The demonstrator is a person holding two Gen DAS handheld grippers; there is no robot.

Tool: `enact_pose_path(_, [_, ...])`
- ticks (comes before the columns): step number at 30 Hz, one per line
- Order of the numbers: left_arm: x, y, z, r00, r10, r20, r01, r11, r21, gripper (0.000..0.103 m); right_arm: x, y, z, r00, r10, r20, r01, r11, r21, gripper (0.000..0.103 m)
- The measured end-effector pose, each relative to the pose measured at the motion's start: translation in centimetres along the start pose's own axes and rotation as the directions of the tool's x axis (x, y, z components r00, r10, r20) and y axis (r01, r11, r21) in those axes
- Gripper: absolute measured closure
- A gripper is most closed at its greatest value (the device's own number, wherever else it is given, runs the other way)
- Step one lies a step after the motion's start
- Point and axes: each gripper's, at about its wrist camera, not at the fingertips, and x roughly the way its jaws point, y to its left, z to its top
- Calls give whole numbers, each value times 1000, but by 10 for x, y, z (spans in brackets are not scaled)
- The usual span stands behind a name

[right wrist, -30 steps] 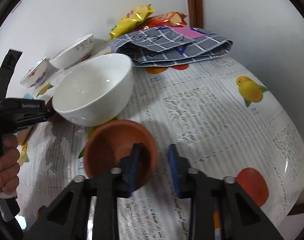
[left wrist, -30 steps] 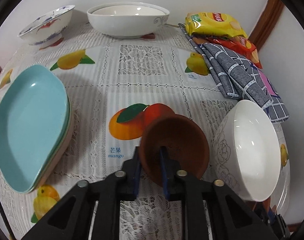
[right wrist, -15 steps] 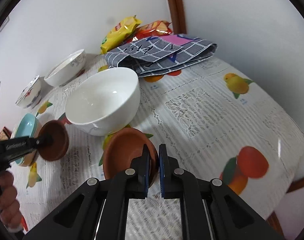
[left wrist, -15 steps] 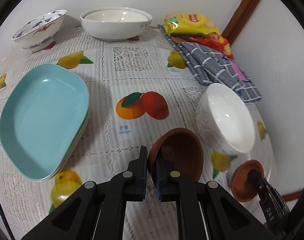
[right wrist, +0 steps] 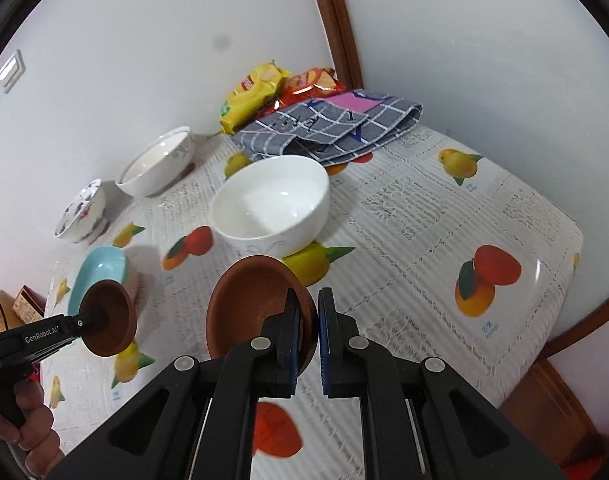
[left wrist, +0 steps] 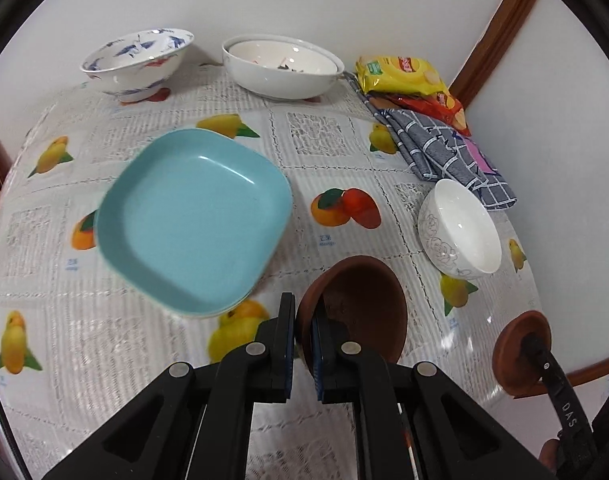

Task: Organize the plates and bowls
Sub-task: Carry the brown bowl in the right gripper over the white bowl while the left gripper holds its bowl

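My left gripper (left wrist: 303,344) is shut on the rim of a brown bowl (left wrist: 360,308) and holds it above the table's near edge. My right gripper (right wrist: 307,340) is shut on the rim of a second brown bowl (right wrist: 252,300), also lifted; that bowl shows at the right in the left wrist view (left wrist: 520,352). The left-held bowl shows at the left in the right wrist view (right wrist: 108,318). A white bowl (left wrist: 458,228) stands on the table beyond both. A stack of plates with a light blue one on top (left wrist: 192,220) lies to the left.
A blue-patterned bowl (left wrist: 138,62) and a wide white bowl (left wrist: 282,66) stand at the back by the wall. Snack bags (left wrist: 404,78) and a folded grey checked cloth (left wrist: 444,152) lie at the back right. The table edge (right wrist: 560,332) runs on the right.
Both grippers have risen and pulled back with their brown bowls. The right gripper closed on its bowl a second ago. The white bowl and blue plates now look farther away.
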Motion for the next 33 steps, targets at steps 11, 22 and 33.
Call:
enact_pose_path(11, [-57,-1,-1,994,37,107,-30,997,-70,96,-20,1,19,998,70,5,-70,997,-18,94])
enact_pose_path(22, [-71,-24,32,986,61,157,-55,997,-47,96,-19,-1,51,993,114,19,-113,992,-49,94])
enact_pose_path(33, [-62,-41,69,978,79,195,-84,996,18,96,-6,3,88,993,97,64,-95,995,-32,94])
